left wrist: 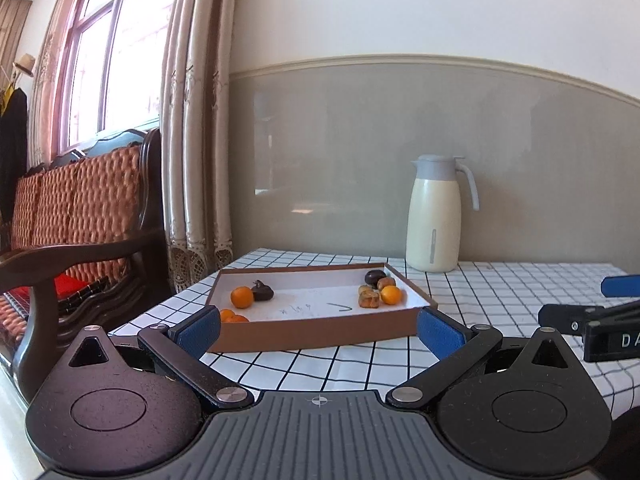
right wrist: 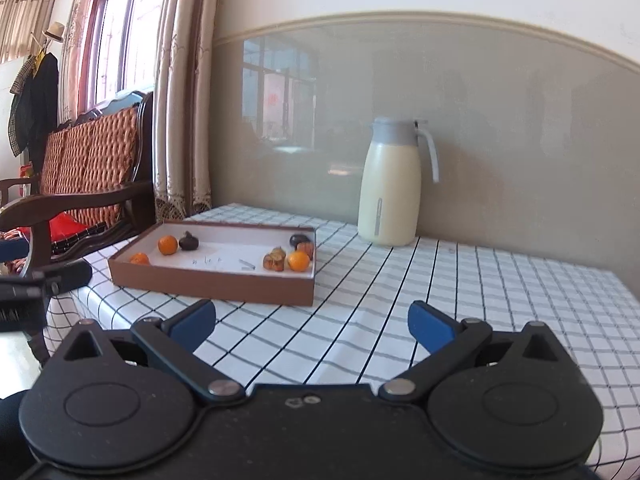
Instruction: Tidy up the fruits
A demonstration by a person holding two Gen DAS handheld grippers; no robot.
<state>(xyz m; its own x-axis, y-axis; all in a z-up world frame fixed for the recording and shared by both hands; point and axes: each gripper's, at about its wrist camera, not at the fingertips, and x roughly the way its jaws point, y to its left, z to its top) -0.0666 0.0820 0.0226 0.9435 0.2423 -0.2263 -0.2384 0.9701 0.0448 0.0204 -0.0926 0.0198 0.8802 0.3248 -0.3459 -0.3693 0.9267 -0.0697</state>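
So: fruits sit mixed at both ends of box (left wrist: 320,330); I hold left gripper (left wrist: 318,330), right gripper (right wrist: 312,326) wide open, empty; sorting looks unfinished.

Daylight is streaming into a sitting room.
A window (left wrist: 100,60) is glowing behind beige curtains (left wrist: 196,120); a wooden sofa (left wrist: 80,216) with orange cushions is sitting below, beside a grey-panelled wall (right wrist: 500,120).
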